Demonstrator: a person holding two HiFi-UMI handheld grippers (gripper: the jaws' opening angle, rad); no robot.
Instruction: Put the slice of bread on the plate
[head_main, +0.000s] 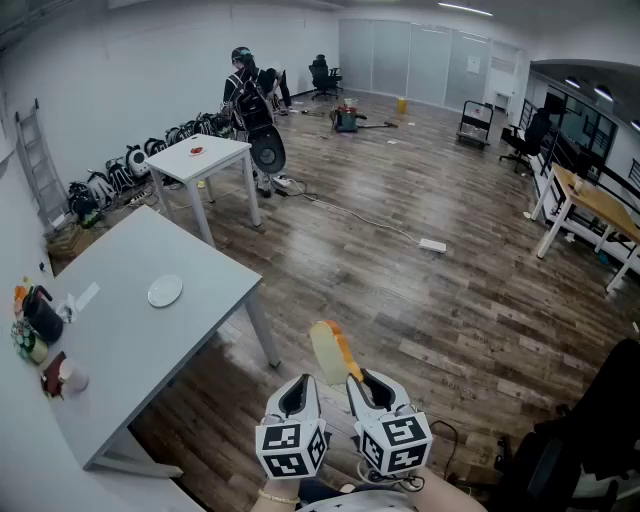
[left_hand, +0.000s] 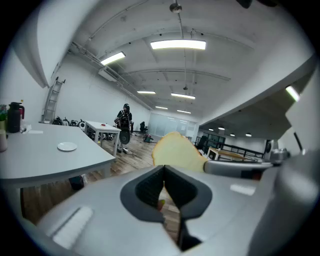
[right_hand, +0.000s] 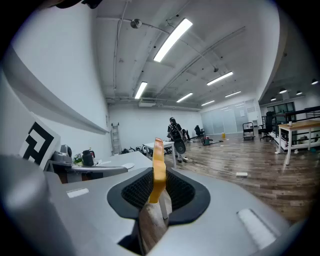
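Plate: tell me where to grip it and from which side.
Take the plate by its rim, from the table edge nearest it, one jaw above, one below. It lies flat and shallow, so probably only the rim offers a bite.

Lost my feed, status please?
Right gripper shut on slice of bread, held upright. Left gripper shut, empty. Plate on grey table, off left. Nothing in the way.

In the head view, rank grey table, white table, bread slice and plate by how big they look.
1. grey table
2. white table
3. bread slice
4. plate
Bread is nearer the camera, so the last two are unsure.
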